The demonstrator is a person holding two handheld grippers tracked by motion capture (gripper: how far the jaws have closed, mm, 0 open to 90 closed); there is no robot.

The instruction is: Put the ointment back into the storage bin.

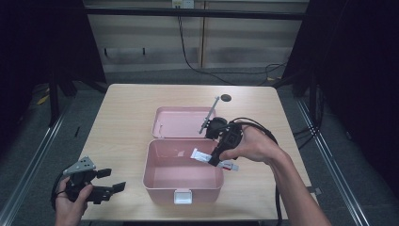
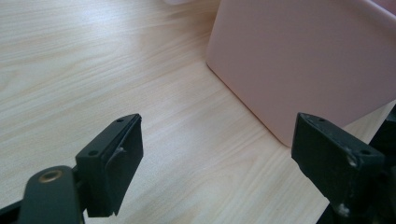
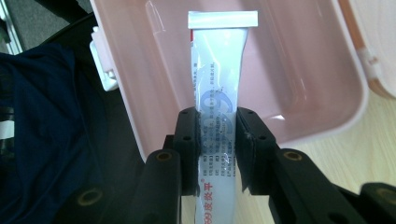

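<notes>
My right gripper is clamped on a white tube with red and blue print, both pads pressing its flat sides about midway along its length. Past my jaws the tube's crimped end reaches out over the hollow of the open pink box, while its other end runs back between my jaws toward my hand. Seen from above, that right gripper hangs over the box's right rim with the tube lying across it, and the box's lid lies flat beyond my gripper. My left gripper has its jaws spread wide with nothing between them, just bare wooden table below, and the box's outer wall stands just ahead to the right.
</notes>
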